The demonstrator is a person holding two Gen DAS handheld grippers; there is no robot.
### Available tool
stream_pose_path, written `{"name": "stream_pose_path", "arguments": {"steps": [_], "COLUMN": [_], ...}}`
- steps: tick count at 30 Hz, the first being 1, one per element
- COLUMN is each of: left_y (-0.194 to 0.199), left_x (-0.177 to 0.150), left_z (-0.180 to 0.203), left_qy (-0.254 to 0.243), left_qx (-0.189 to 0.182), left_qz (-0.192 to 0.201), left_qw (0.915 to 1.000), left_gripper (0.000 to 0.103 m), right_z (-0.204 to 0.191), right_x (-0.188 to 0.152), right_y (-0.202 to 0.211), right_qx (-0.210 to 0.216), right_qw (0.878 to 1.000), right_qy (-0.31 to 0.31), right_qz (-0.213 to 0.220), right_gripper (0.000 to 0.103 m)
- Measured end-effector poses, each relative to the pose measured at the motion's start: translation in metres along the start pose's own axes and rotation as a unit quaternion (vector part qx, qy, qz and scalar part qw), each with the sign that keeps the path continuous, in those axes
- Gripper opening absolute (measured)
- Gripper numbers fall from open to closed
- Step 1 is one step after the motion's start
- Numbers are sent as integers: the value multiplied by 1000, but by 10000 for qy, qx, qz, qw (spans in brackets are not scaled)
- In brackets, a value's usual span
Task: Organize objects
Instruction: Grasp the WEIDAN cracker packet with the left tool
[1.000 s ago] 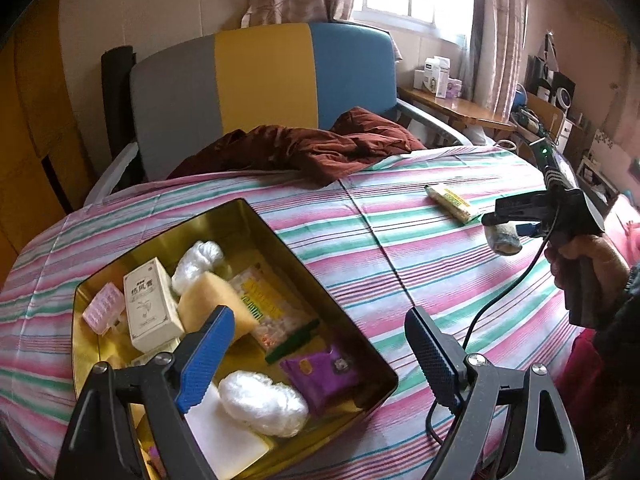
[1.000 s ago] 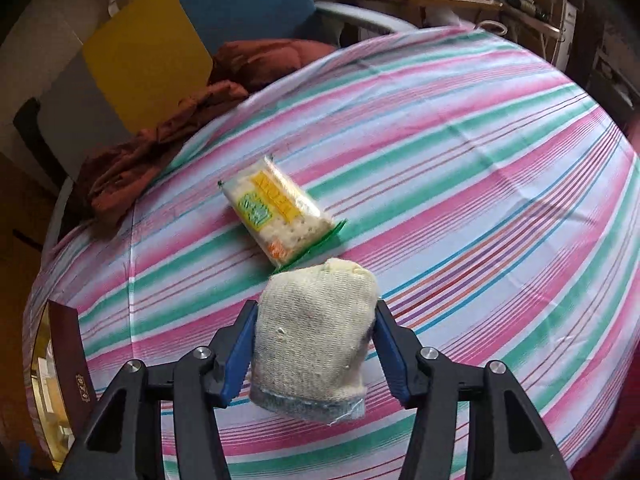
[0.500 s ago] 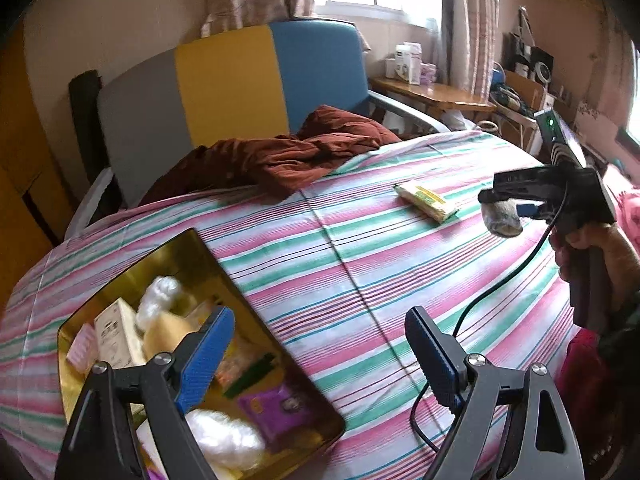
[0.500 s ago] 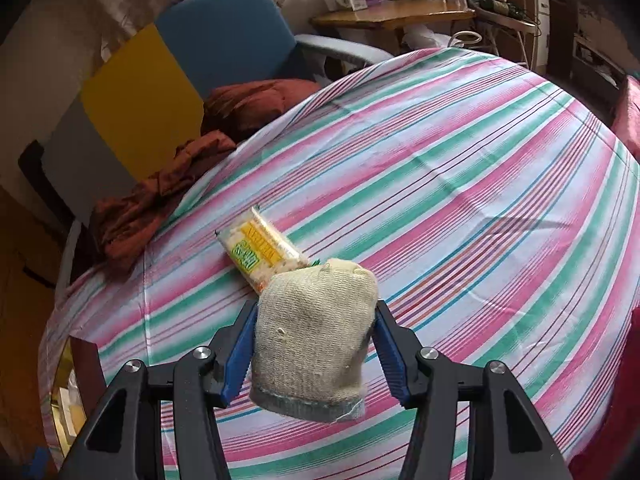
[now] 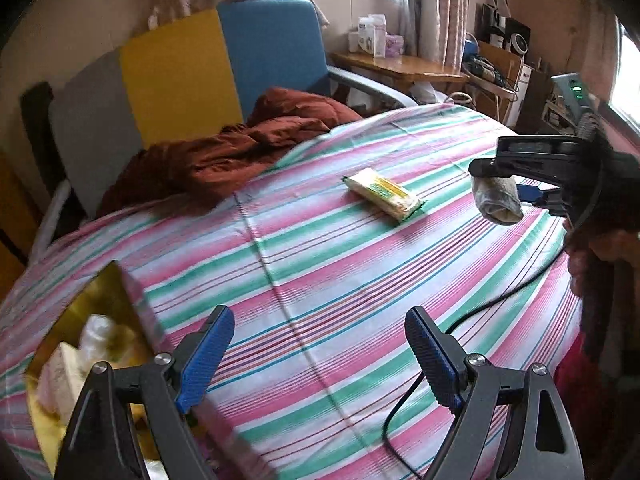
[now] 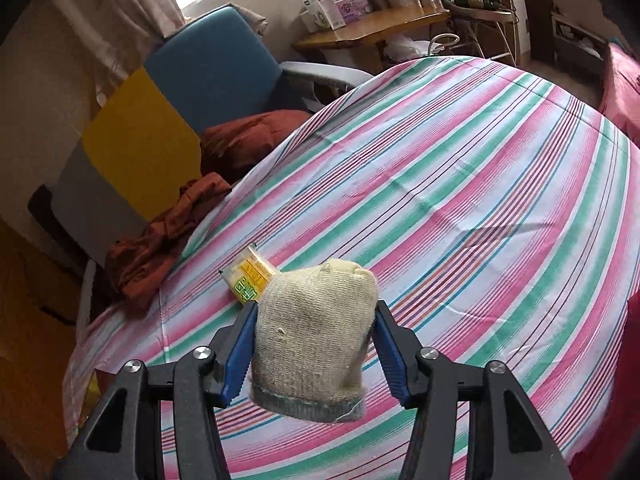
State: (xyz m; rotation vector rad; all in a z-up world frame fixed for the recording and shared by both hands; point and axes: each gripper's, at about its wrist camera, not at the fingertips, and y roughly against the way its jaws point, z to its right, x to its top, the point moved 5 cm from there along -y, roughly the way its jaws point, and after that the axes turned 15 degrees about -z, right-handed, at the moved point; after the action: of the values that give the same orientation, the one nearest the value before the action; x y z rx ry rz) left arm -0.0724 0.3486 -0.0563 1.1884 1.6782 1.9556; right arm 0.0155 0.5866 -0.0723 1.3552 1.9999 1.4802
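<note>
Gold metal of the tin (image 5: 116, 280) shows only at the lower left of the left wrist view, cut off by the frame and blurred, so its contents read as pale shapes and nothing more. In the right wrist view the rolled beige sock (image 6: 314, 332) covers most of the yellow snack packet (image 6: 250, 278) behind it. The striped pink, green and white cloth (image 5: 340, 264) covers the counter; a rust-red garment (image 5: 224, 160) lies at its far edge before a grey, yellow and blue chair (image 5: 180, 72), with a wooden side table (image 5: 400, 66) and window at upper right. The left tool (image 5: 320, 354) is spread wide, grasping nothing, above the cloth. The right tool (image 6: 312, 354) is clenched on the sock, held clear above the cloth at the right of the left wrist view, near the packet.
</note>
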Motion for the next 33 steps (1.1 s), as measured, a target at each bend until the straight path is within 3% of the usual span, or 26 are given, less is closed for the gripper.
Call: {"name": "stream_pose_path", "arguments": {"steps": [9, 17, 23, 31, 33], "left_y": [-47, -95, -126, -172, -175], "left_x": [55, 106, 142, 174, 177], "left_z": [11, 27, 35, 47, 48], "left_qy": [597, 917, 1380, 1632, 1550], "left_qx": [-779, -968, -1233, -1119, -978], "left_qz": [-592, -861, -970, -1404, -1400], "left_qw": [9934, 9873, 9779, 9701, 9730], "left_gripper": [86, 85, 84, 82, 82], "right_z": [8, 14, 13, 15, 15], "right_x": [4, 5, 3, 1, 1], "right_y": [13, 20, 18, 14, 13], "right_qx": [376, 608, 678, 725, 723], "right_qw": [9990, 9971, 9969, 9966, 9966], "right_qy": [-176, -349, -315, -369, -361], "right_qz": [177, 290, 231, 161, 145], "right_gripper": [56, 56, 56, 56, 56]}}
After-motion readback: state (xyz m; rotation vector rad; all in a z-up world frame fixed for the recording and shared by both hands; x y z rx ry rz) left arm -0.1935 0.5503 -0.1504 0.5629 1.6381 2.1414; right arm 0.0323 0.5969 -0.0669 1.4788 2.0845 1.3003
